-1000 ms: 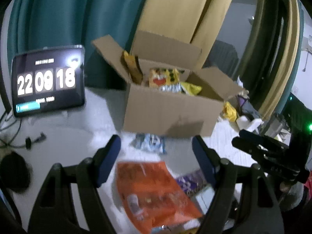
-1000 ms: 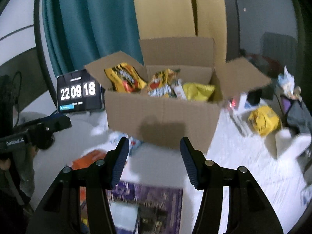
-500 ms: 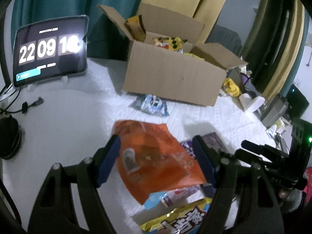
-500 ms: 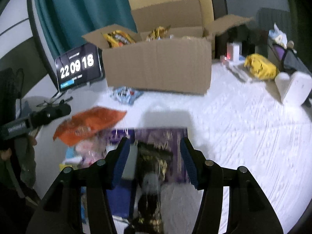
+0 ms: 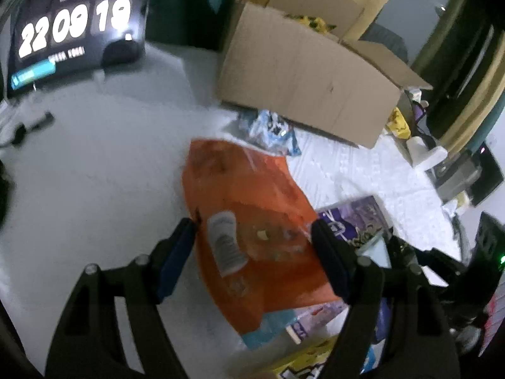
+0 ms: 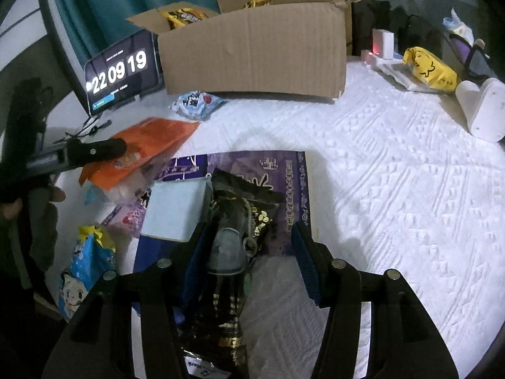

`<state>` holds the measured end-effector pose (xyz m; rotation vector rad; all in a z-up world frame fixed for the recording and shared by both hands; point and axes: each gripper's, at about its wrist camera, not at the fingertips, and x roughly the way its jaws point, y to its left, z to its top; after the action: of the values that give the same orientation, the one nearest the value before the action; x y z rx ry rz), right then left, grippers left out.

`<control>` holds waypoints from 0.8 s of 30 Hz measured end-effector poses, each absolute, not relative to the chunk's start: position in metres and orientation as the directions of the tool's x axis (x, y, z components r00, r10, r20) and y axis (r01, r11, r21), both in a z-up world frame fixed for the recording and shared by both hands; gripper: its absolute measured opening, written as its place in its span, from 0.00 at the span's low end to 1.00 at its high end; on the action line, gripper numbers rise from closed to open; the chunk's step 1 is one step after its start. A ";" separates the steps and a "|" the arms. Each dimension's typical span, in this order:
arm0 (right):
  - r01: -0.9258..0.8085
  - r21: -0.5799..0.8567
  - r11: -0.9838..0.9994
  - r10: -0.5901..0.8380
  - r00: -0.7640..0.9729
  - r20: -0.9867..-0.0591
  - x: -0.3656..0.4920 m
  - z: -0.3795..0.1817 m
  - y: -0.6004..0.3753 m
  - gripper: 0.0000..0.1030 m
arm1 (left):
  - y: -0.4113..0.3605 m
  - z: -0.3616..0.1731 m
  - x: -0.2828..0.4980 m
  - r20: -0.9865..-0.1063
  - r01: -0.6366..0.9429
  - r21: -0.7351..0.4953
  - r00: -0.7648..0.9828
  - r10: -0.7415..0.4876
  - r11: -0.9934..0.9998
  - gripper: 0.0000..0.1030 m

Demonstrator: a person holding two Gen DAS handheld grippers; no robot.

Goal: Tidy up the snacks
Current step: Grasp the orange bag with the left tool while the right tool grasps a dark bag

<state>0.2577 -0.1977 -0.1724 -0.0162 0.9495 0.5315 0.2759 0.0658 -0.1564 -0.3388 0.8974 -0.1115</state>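
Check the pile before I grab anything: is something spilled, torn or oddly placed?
Nothing spilled or visibly torn. The snacks lie in a loose overlapping heap: the orange bag partly covers the purple pack, and a blue packet sits stray by the box.

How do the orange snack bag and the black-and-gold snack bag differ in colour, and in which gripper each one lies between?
The orange snack bag is bright, with a white label; the black-and-gold snack bag is dark with gold print. The orange bag lies between the open fingers of the left gripper; the black-and-gold one between those of the right gripper, on the purple box. Both lie loose on the white cloth, outside the cardboard box.
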 end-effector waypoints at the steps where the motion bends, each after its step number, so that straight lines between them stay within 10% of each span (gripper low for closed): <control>1: -0.443 0.215 0.870 0.427 0.461 -0.778 0.258 -0.173 -0.198 0.53 | 0.067 -0.159 0.278 -0.752 -0.054 -0.344 0.613 -0.240 0.937 0.75; 8: -0.475 0.217 0.853 0.447 0.449 -0.773 0.260 -0.170 -0.200 0.32 | 0.063 -0.161 0.282 -0.742 -0.026 -0.318 0.630 -0.231 0.948 0.58; 13: -0.477 0.212 0.853 0.450 0.466 -0.762 0.264 -0.162 -0.206 0.31 | 0.056 -0.153 0.280 -0.731 -0.002 -0.287 0.647 -0.218 0.958 0.39; 24: -0.500 0.209 0.841 0.480 0.509 -0.715 0.279 -0.135 -0.203 0.30 | 0.045 -0.110 0.248 -0.663 0.063 -0.257 0.715 -0.224 0.964 0.31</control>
<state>0.2790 -0.2030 -0.1346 -0.0251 0.8526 0.5900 0.2476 0.0449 -0.1104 -0.2230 0.7598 -0.1604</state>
